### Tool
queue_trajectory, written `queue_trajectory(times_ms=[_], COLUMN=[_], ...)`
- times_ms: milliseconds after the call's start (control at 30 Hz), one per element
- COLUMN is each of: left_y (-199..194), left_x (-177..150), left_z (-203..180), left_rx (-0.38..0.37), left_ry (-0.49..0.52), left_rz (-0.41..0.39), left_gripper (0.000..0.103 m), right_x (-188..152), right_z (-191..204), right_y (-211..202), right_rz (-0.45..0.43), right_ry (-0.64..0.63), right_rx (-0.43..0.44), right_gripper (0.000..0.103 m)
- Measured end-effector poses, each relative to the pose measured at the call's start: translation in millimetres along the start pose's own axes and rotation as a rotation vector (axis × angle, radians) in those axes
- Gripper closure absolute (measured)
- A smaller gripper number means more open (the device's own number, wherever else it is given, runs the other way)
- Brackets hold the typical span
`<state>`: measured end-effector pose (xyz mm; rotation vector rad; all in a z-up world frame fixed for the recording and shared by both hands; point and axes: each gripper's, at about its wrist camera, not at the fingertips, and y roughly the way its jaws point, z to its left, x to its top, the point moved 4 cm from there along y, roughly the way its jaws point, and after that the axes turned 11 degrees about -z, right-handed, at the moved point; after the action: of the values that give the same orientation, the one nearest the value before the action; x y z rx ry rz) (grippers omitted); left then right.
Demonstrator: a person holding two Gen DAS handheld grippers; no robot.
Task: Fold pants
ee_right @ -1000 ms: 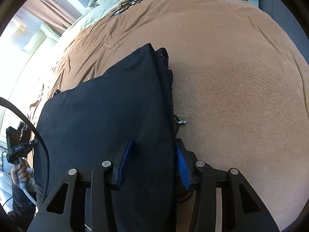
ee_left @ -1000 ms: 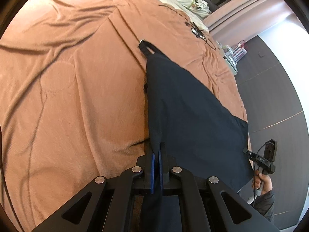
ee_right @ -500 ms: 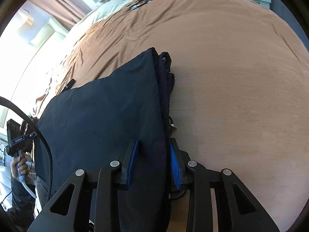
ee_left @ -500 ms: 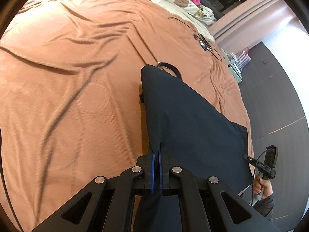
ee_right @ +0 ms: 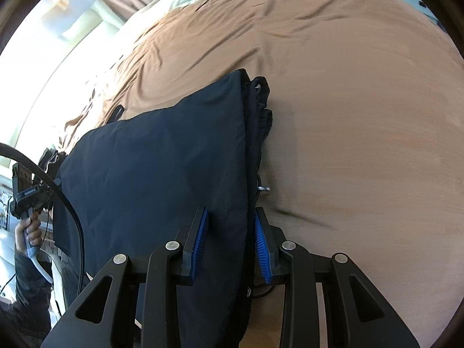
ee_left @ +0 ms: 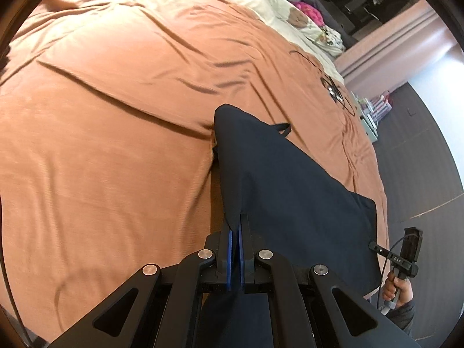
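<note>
The left gripper (ee_left: pixel 235 233) is keeping its jaws pinched tight on a thin edge of the dark navy pants (ee_left: pixel 278 179), the blue pads nearly meeting with only cloth between them. The right gripper (ee_right: pixel 229 229) is holding a thicker bundle of the same pants (ee_right: pixel 162 168) — its jaws have just been closing in and are now clamping the folded edge on both sides, with a gap as wide as the bundled layers. Between the two grips the garment is stretching out as a broad, flat panel, sloping down onto the bed (ee_left: pixel 101 121), whose rust-brown cover is lying in long wrinkles. On the right-hand side of the fold, the bunched waistband (ee_right: pixel 261 107) is showing beside the smooth panel, and a small metal ring (ee_right: pixel 262 188) is hanging just next to the right jaw. At the far end of the bed, pale bedding with soft toys (ee_left: pixel 298 17) is lying — well apart from the pants.
</note>
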<state>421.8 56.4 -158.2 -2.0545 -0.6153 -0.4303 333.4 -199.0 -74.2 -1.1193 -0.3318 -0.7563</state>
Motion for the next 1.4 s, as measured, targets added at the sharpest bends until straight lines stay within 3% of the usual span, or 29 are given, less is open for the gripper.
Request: queue_trajectory(times_ms=[333,500,867,933,1200,1400], left_y=[-31,-30,-10,-15,-39,-56], left_x=[22,29,8,2,-28,-54], left_z=[55,70,94,96,114,125], left_rx=[0.024,0.021,0.016,0.011,0.023,-0.006], left_ry=[-0.011,-0.024,-0.101,-0.108,-0.16,-0.216], left_rz=[-0.012,-0.003,0.06,0.064,0.049,0.057], left_gripper=[0.1,0.1,0.099,0.096,0.062,0.06], right_x=[0,-4,-5,-8,-11,-14], right_z=[48,60,62,63,61,62], right_y=[43,53,57,52,47,46], right_rz=[0.02,0.014,0.018,0.021,0.021,0.022], right_ry=[-0.03,-0.055,-0.11,-0.107,-0.111,-0.116], right_rx=[0.024,-0.032,-0.056,-0.053,-0.051,-0.052], right_gripper=[0.074,0.074,0.074,0.074,0.075,0.075])
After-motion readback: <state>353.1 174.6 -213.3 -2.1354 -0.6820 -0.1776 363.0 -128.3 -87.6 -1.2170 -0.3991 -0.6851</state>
